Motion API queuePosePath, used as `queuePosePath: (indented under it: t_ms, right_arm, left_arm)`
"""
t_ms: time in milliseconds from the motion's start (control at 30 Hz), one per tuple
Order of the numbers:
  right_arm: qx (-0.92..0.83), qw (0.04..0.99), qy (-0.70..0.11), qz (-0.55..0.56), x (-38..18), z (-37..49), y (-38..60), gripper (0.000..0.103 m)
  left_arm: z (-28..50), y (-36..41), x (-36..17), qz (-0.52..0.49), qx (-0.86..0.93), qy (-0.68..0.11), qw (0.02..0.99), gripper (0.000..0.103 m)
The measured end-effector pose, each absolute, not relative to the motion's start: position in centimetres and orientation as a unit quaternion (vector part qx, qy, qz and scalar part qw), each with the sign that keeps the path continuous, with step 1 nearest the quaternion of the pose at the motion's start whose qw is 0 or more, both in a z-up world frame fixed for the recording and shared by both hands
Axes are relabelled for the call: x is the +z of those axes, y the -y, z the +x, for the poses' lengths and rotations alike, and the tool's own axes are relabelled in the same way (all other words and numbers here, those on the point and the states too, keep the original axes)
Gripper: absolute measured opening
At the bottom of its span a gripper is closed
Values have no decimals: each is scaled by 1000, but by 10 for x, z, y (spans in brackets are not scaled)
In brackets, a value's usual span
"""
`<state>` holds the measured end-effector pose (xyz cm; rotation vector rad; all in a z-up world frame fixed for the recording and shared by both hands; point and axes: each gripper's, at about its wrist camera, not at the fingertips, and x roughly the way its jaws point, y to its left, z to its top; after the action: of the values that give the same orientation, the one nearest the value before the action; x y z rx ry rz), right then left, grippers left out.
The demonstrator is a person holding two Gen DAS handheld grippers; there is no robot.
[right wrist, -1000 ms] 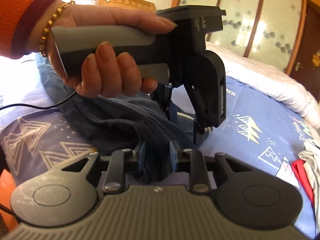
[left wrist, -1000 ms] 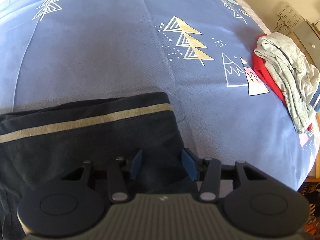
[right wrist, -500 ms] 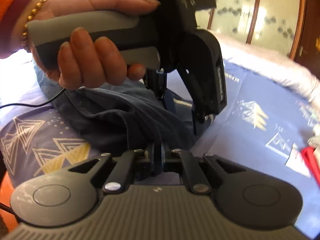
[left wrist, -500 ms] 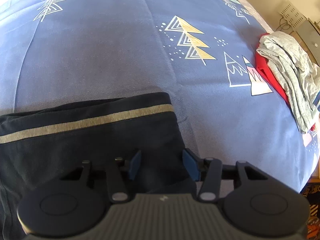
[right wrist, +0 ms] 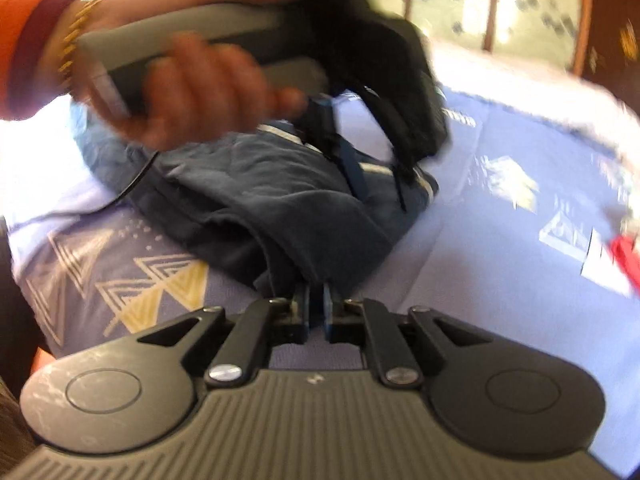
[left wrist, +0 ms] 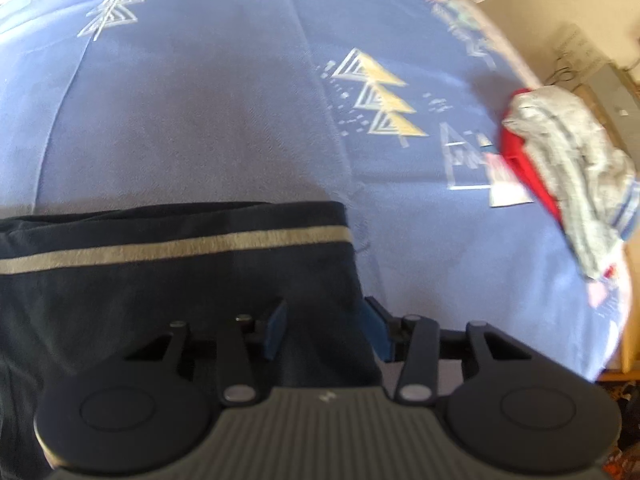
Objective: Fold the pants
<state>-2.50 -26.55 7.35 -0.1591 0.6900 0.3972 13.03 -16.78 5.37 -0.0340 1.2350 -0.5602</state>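
Note:
Dark navy pants (left wrist: 168, 280) with a pale stripe lie on a blue patterned bedsheet (left wrist: 200, 120). My left gripper (left wrist: 326, 326) is open, its blue pads over the pants' right edge. In the right wrist view the pants (right wrist: 280, 200) are bunched, and my right gripper (right wrist: 316, 308) is shut on a fold of their near edge. The left gripper (right wrist: 376, 184), held by a hand, hovers over the far striped end there.
A pile of grey and red clothes (left wrist: 560, 160) lies at the bed's right edge. A white quilt (right wrist: 520, 68) and wooden glazed doors stand beyond the bed. A cable runs from the hand-held gripper over the sheet.
My right gripper has shut on the pants' near fold and pulled back, stretching the cloth. The left gripper has lifted slightly and stays open; both views are blurred by motion.

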Motion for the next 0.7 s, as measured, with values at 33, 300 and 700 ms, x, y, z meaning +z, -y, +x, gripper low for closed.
queuePosePath:
  t_ms: [33,300,700]
  right_arm:
    - [190,920,-340,-43,77,-26,275,13]
    - [119,889,-314,310,77,-15,358,68]
    - [88,849,-398,337,50,55,309,21]
  left_arm:
    - [123,159,60,-19,-268,-560,784,45]
    - [93,38,65,-102,-215,-523,819,48]
    - [95,-45,26,-202,-124,-537,810,41]
